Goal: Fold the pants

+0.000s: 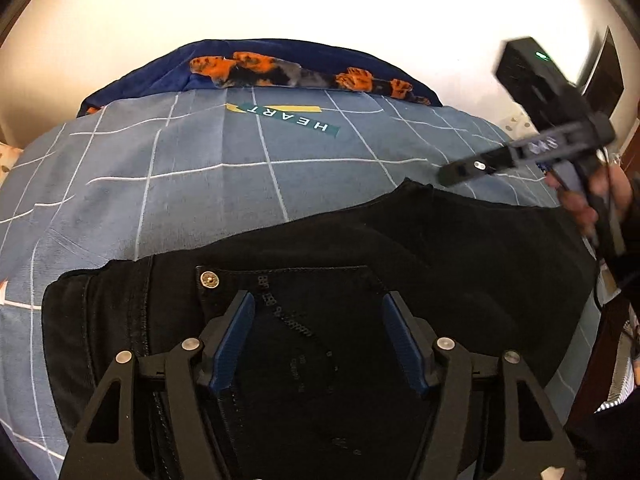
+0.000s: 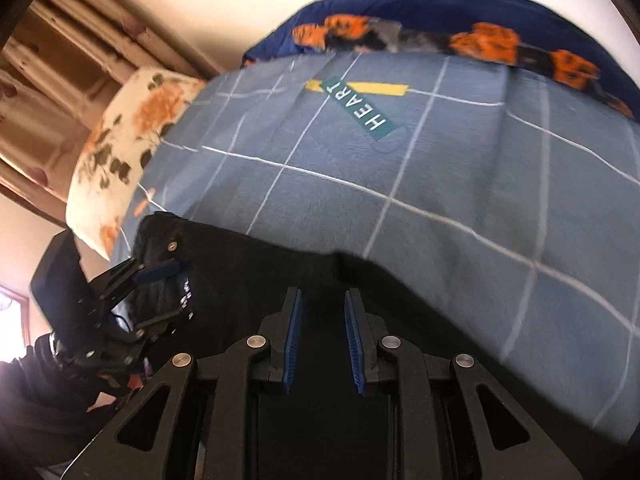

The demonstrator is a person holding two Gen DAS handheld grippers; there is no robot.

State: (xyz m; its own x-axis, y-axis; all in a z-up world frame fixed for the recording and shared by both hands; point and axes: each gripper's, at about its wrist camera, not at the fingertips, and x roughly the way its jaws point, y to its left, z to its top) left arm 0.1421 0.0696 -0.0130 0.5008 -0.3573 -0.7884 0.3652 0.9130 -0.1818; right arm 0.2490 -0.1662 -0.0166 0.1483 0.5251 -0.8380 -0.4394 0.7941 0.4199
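Black pants (image 1: 420, 264) lie folded on a blue checked bedsheet (image 1: 180, 184); a back pocket with a metal rivet (image 1: 209, 279) faces up. My left gripper (image 1: 318, 300) is open and empty, its blue pads just above the pocket. It also shows in the right wrist view (image 2: 176, 280) over the waistband end. My right gripper (image 2: 322, 296) is partly open and empty, above the pants' (image 2: 280, 264) dark fabric. In the left wrist view the right gripper (image 1: 452, 174) hangs above the pants' far right edge.
A navy and orange blanket (image 1: 280, 66) lies bunched at the bed's far side. A floral pillow (image 2: 128, 140) sits at the left end. A printed HEART label (image 1: 292, 118) marks the sheet. The bed edge and dark furniture (image 1: 608, 320) are at the right.
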